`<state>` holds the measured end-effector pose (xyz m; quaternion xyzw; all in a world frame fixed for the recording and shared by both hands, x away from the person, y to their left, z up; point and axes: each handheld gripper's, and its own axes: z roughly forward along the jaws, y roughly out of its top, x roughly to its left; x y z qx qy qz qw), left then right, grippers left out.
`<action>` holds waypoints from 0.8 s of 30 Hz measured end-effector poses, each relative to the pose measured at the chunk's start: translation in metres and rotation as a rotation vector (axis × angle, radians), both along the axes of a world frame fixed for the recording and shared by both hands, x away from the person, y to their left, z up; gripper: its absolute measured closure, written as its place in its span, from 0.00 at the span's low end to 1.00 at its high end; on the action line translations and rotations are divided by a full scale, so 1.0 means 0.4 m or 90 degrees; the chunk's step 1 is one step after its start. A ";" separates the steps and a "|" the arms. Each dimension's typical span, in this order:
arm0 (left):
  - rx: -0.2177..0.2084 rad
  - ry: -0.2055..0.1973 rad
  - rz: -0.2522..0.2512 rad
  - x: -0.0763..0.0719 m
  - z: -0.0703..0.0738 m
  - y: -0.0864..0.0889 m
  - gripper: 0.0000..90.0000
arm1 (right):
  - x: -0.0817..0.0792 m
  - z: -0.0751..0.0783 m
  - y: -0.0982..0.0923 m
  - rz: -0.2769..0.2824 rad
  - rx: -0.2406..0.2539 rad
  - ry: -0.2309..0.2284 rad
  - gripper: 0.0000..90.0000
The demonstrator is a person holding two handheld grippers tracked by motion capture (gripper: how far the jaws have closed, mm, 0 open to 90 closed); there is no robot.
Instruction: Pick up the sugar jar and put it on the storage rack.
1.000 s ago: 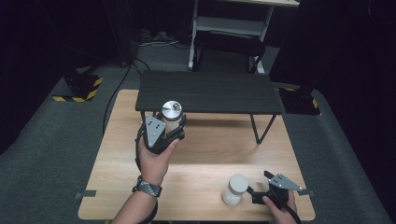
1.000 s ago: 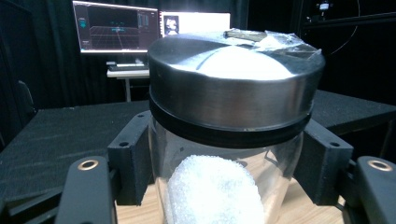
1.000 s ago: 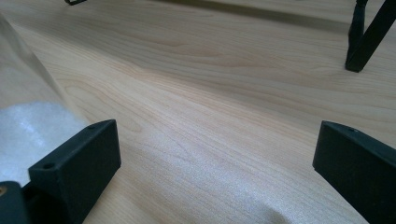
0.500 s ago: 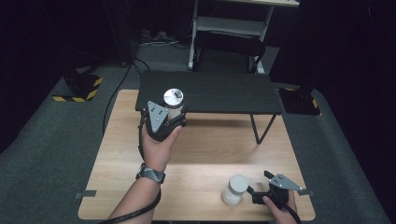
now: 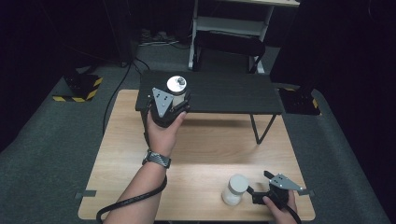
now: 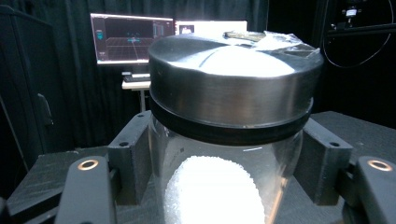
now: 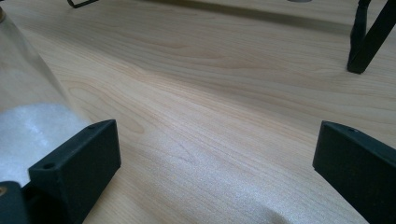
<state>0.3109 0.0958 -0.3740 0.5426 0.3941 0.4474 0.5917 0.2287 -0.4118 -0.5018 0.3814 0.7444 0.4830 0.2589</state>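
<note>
The left gripper (image 5: 173,106) pinches the lidded jar (image 5: 176,88) above the black shelf's (image 5: 224,93) left end; next, lower it gently; the right gripper (image 7: 212,158) rests spread beside the near jar (image 5: 235,189).

Legible text: none. Monitor (image 6: 132,38) display too small to read; jar (image 6: 233,121) carries no label.

Dark curtained room, grey carpet floor (image 5: 42,154), pale wooden table (image 5: 205,154), lit monitor (image 6: 131,38) behind
</note>
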 end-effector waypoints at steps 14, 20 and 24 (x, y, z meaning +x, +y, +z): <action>0.004 0.025 0.019 0.072 0.005 -0.022 0.35 | 0.001 -0.002 -0.006 0.005 0.006 -0.001 0.00; 0.002 0.034 0.023 0.092 0.004 -0.027 0.35 | 0.002 -0.003 -0.009 0.006 0.010 -0.001 0.00; 0.003 0.035 0.023 0.097 0.002 -0.031 0.35 | 0.001 -0.003 -0.009 0.006 0.010 -0.002 0.00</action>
